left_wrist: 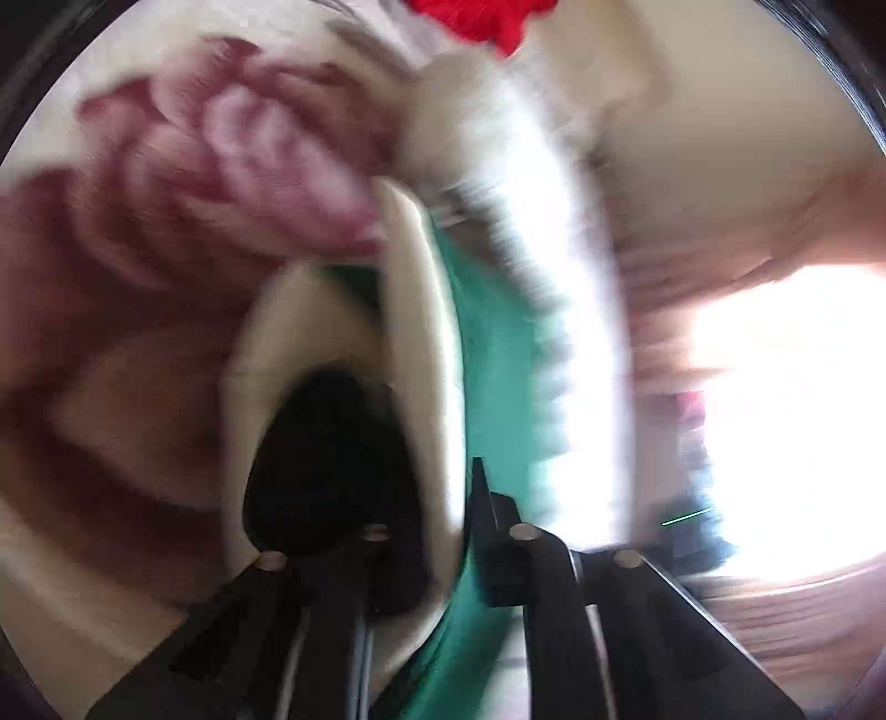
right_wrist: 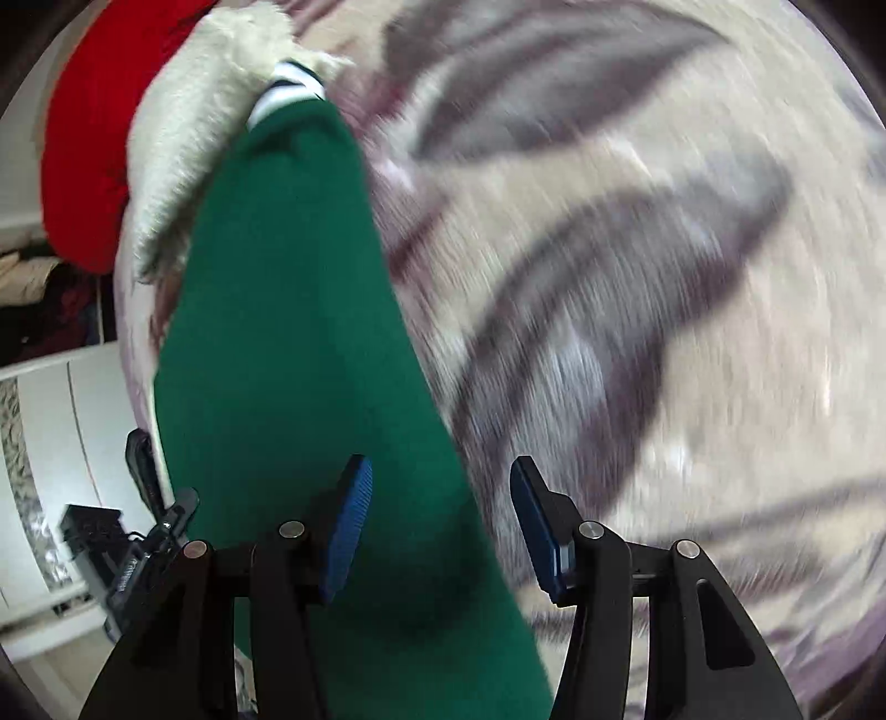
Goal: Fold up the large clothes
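A large green garment (right_wrist: 288, 343) with a white-striped cuff (right_wrist: 288, 94) and a cream fleece lining (right_wrist: 188, 149) hangs over a floral bedspread (right_wrist: 637, 277). My right gripper (right_wrist: 437, 526) is open; its blue pads (right_wrist: 349, 526) stand apart with the green cloth passing between them. In the blurred left wrist view, my left gripper (left_wrist: 443, 498) has green cloth (left_wrist: 498, 387) and a cream fold (left_wrist: 421, 360) in its gap; only the right finger (left_wrist: 487, 526) shows clearly, so whether it is shut is unclear.
A red garment (right_wrist: 88, 166) lies at the bed's far edge, and shows in the left wrist view (left_wrist: 482, 22). White furniture (right_wrist: 55, 432) and a black device (right_wrist: 94, 531) stand left of the bed. A bright window glare (left_wrist: 786, 421) fills the right.
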Motion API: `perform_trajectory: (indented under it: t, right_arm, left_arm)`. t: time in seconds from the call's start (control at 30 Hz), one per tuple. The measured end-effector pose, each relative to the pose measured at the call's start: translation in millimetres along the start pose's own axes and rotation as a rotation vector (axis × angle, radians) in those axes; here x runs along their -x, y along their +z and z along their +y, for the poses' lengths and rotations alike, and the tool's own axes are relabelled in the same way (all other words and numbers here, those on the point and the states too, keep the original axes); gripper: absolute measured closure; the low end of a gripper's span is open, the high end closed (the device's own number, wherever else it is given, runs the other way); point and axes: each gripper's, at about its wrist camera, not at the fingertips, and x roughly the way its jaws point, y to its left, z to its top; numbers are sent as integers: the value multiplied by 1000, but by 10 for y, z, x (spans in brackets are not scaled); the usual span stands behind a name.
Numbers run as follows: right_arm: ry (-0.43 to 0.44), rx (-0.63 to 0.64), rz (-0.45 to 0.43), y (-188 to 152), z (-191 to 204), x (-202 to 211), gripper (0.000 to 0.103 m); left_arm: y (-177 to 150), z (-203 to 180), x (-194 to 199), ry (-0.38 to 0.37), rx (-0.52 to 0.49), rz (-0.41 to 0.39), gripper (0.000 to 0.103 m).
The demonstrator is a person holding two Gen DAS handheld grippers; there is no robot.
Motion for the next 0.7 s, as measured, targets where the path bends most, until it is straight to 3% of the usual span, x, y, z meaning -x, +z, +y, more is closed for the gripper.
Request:
perform_trajectory:
  t: [0.03, 0.1, 0.13, 0.17, 0.2, 0.27, 0.3, 0.33, 0.4, 0.47, 0.57, 0.7]
  right_arm:
    - [-3, -7, -14, -73, -2, 23, 49]
    - [5, -19, -31, -186, -7, 57, 49]
    - [2, -24, -38, -234, -15, 67, 49]
    - [-10, -34, -42, -290, -37, 78, 49]
    - [-16, -42, -42, -333, -60, 91, 49]
    - [-11, -57, -48, -432, -116, 155, 49]
    - [-4, -57, -53, -495, -143, 208, 49]
    - [2, -53, -54, -524, -199, 300, 49]
    - [11, -45, -53, -642, -267, 414, 48]
    - [25, -43, -39, -827, -350, 524, 42]
    - [57, -33, 1, -1125, -499, 673, 41]
    - [80, -5, 65, -1597, -580, 703, 33]
  left_arm:
    - [32, 79, 37, -5, 30, -3, 95]
    - [98, 297, 20, 58, 35, 13, 95]
    - [139, 580, -11, 95, 91, 33, 94]
    - [145, 736, -29, 69, 143, 45, 94]
    - [155, 887, -33, -4, 205, 61, 90]
    - [159, 796, 6, -12, 192, 74, 87]
    - [136, 654, 71, -1, 153, 62, 77]
    - [107, 556, 128, 4, 131, 51, 56]
    - [11, 277, 297, 0, 90, 28, 26]
    - [-115, 17, 523, 17, 39, -21, 26]
    - [-371, -257, 837, 55, -4, -69, 26]
    - [-1014, -430, 1297, 255, -91, -85, 26]
